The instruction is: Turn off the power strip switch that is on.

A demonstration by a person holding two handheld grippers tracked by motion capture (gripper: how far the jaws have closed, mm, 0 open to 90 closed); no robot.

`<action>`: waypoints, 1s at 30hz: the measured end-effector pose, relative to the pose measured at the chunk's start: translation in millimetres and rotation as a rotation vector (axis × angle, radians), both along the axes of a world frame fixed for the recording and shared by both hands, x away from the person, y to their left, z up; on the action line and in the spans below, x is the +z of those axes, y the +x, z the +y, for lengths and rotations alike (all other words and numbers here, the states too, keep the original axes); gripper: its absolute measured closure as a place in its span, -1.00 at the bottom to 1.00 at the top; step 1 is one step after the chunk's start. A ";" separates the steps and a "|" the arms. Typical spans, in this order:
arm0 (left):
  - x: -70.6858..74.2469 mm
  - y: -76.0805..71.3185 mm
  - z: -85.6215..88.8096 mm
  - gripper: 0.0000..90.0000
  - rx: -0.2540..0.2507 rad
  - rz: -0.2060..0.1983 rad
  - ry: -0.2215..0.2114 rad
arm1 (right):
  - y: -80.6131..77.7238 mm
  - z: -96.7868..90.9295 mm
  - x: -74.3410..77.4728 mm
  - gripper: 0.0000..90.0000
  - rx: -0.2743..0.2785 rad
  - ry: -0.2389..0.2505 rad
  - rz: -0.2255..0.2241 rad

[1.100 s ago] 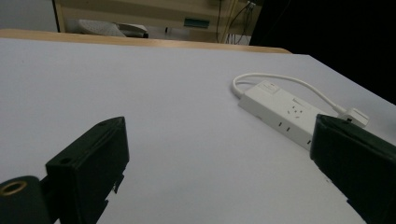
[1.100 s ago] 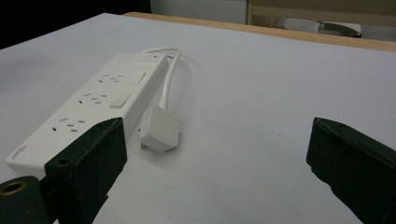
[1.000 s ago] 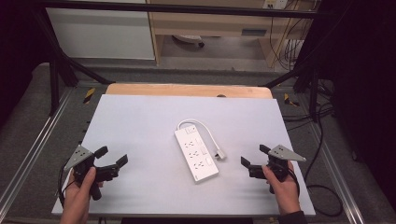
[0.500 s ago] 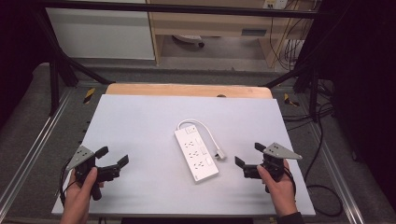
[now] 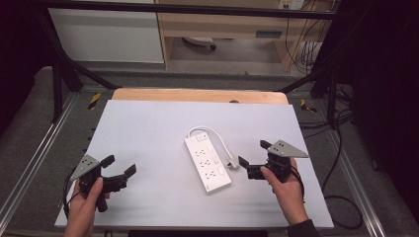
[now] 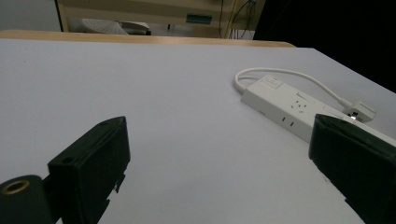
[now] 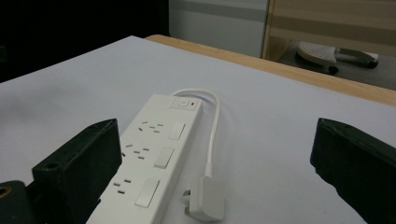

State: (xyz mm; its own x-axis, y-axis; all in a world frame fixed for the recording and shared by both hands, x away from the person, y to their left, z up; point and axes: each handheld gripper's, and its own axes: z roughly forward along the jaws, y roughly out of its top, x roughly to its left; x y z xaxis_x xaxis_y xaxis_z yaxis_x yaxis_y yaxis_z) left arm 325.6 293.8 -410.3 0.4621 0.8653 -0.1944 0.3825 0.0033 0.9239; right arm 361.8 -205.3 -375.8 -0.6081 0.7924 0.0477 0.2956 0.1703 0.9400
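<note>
White table (image 5: 148, 128), wooden strip along its far edge. White power strip (image 5: 208, 163) lies flat near table centre, angled, switch end toward the far side; its cord (image 5: 217, 136) loops from that end down the right side to the plug (image 5: 232, 162), which rests on the table just beside the strip.

Right gripper (image 5: 253, 159) just right of the plug, jaws spread wide, empty, aimed at the strip; right hand (image 5: 286, 190) grips it from the near edge.

Left gripper (image 5: 120, 166) near front-left corner, well apart from the strip, jaws also spread, holding nothing, pointed right; left hand (image 5: 84, 207) below it.
</note>
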 end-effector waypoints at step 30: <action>-0.3 -0.3 -0.8 -0.88 -0.006 0.004 0.011 | 30.5 42.8 15.0 -0.82 0.036 0.005 -0.024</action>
